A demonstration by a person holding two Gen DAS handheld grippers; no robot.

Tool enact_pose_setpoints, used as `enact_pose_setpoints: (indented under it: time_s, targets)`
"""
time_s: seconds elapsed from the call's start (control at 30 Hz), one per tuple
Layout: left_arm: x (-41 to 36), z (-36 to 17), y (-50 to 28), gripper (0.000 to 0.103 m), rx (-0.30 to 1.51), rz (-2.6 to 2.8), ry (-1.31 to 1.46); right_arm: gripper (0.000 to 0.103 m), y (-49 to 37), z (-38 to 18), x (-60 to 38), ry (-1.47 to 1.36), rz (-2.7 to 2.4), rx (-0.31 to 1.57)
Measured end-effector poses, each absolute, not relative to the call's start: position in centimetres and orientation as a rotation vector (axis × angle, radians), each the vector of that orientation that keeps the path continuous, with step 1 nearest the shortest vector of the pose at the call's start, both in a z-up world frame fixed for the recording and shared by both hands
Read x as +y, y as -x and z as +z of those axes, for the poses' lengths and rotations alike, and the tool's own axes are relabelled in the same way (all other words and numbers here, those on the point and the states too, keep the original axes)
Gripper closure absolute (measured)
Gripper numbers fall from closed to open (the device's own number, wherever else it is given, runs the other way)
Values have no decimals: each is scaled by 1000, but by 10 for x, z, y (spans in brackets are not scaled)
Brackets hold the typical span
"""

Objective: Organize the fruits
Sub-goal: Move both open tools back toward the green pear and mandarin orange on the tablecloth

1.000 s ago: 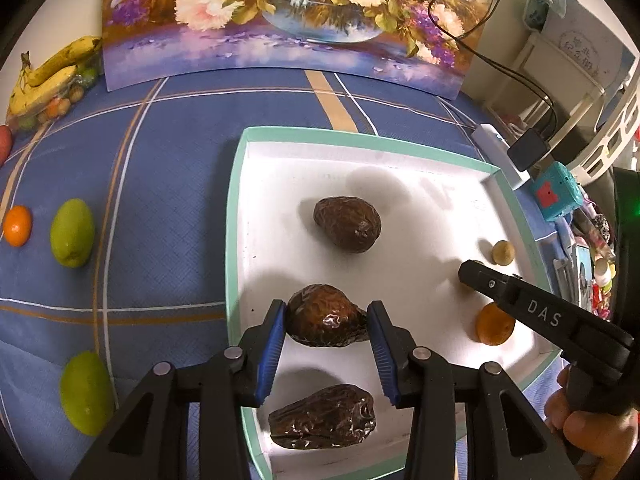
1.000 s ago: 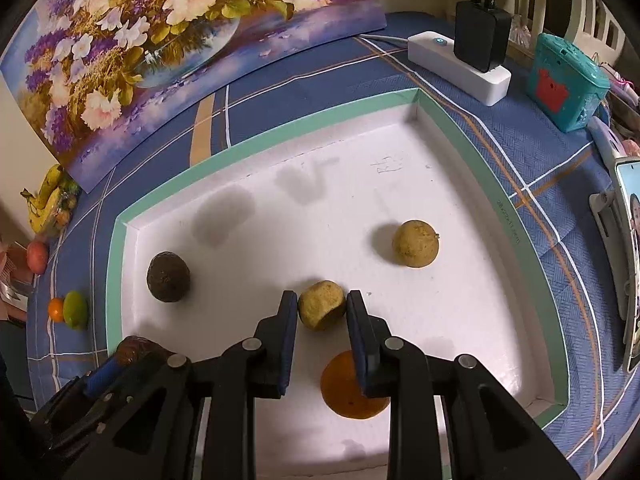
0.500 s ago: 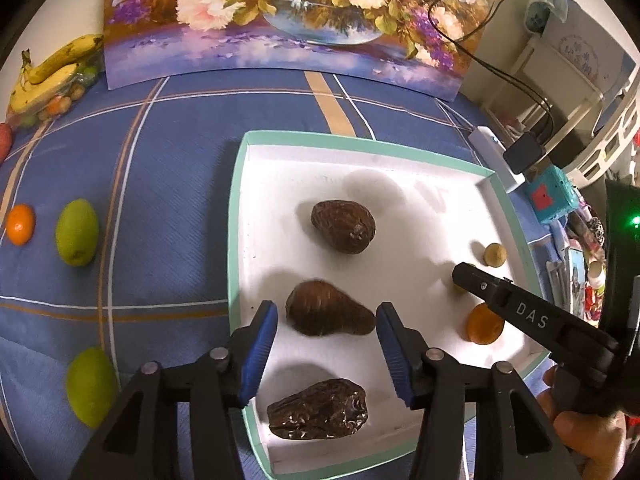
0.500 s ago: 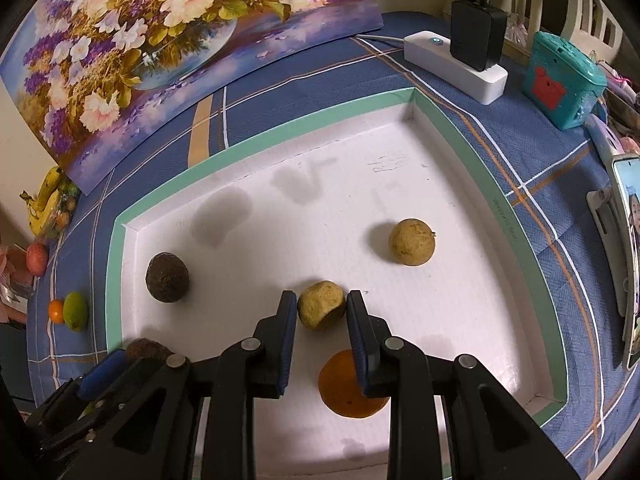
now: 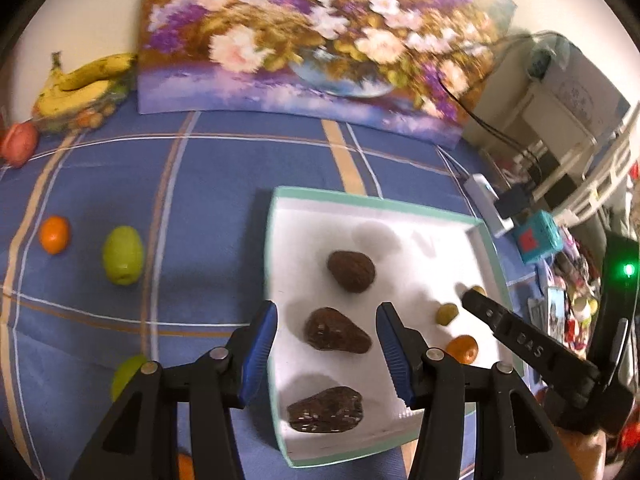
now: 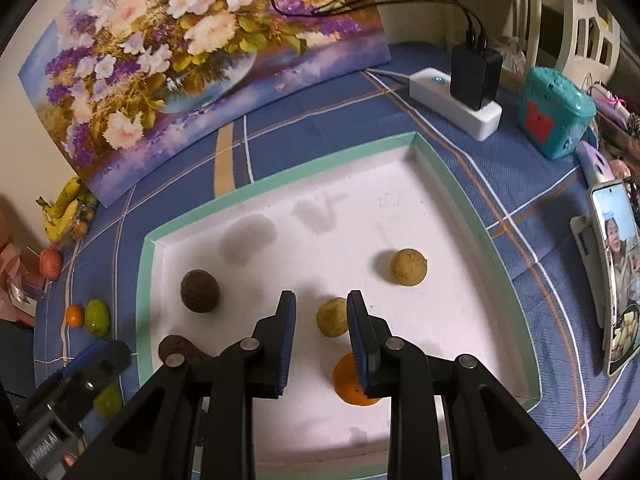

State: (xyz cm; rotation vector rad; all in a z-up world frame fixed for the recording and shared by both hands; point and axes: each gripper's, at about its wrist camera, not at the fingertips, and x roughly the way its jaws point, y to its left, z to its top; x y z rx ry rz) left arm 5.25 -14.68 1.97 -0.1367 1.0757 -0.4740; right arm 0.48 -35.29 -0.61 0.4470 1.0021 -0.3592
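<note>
Six fruits lie in the white tray (image 5: 276, 280): three dark wrinkled fruits (image 5: 336, 336) in a near-to-far row on its left side, and two small tan fruits (image 6: 408, 267) and one orange (image 6: 352, 384) on its right. By this count the sorting is judged well advanced.

Left to do, apparently: two green fruits (image 5: 122, 254) and a small orange (image 5: 54, 234) lie on the bench (image 5: 200, 184), left of the tray.

The left tongs (image 5: 326, 344) are open and hold nothing; the middle dark fruit lies on the tray beyond them. The right tongs (image 6: 323, 330) are drawn narrow and grip nothing; the nearer tan fruit (image 6: 332, 317) rests on the tray, just beyond the pads.

Hidden or unclear:
- The right tongs cover part of the orange.
- The left-wrist view is blurred.
- An orange object at its near edge is cut off.
</note>
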Motion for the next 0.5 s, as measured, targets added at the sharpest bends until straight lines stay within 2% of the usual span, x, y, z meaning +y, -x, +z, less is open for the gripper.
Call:
enact_pose_setpoints:
  time_s: [0.3,0.4,0.43,0.5]
  targets:
    - [-88,9,-71,48,1116,-252,244,76,-4,-6,-346,-421,-350,1018]
    - [-71,1,-75,41,1149,-207,286,76,-5,-7,-341,-397,-347,1028]
    - [-66,-2,-77,40,1161,-192,295,75,-5,-8,-339,-387,-344,1031]
    - [-57,-6,-79,38,1177,-167,314,60,-7,-8,-335,-365,-340,1039]
